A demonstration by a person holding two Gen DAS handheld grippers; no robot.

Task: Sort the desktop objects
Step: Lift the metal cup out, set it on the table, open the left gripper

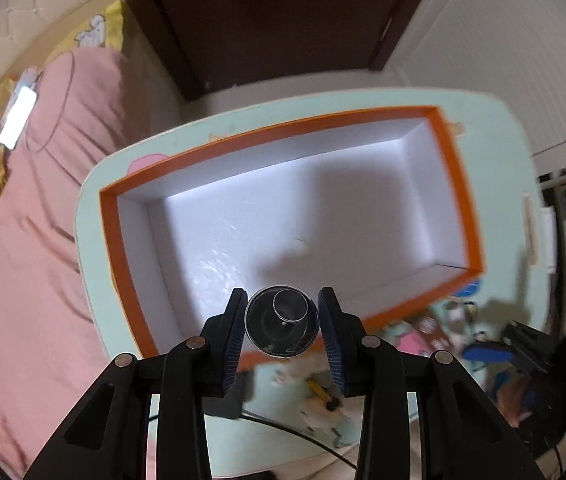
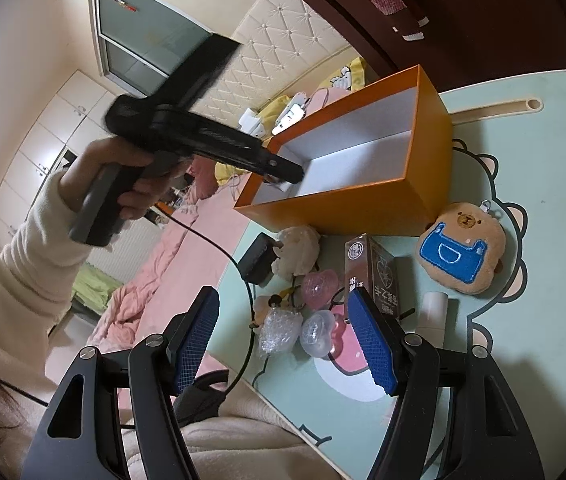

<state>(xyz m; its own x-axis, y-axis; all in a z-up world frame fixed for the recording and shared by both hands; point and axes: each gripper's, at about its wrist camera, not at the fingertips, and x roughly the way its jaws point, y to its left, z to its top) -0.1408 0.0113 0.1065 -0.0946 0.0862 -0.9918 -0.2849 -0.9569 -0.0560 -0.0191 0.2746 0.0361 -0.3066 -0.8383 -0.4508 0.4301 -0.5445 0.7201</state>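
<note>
My left gripper (image 1: 281, 300) is shut on a small dark round container (image 1: 281, 322) with a metal rim, held end-on between the blue pads. It hangs over the near end of an orange box (image 1: 283, 128) with a white, bare inside. In the right wrist view a hand holds that left gripper (image 2: 283, 174) with its tip over the orange box's (image 2: 363, 204) near corner. My right gripper (image 2: 283, 293) stands open above loose items: a pink heart case (image 2: 319, 286), a clear heart case (image 2: 317, 332), a bubble-wrap bundle (image 2: 279, 330) and a brown carton (image 2: 369, 272).
On the mint-green table (image 2: 543, 160) also lie a bear plush (image 2: 461, 254) in blue overalls, a white tube (image 2: 435, 312), a white fluffy toy (image 2: 299, 250) and a black adapter (image 2: 259, 258) with its cable. A bed with a pink quilt (image 1: 23, 240) borders the table's left side.
</note>
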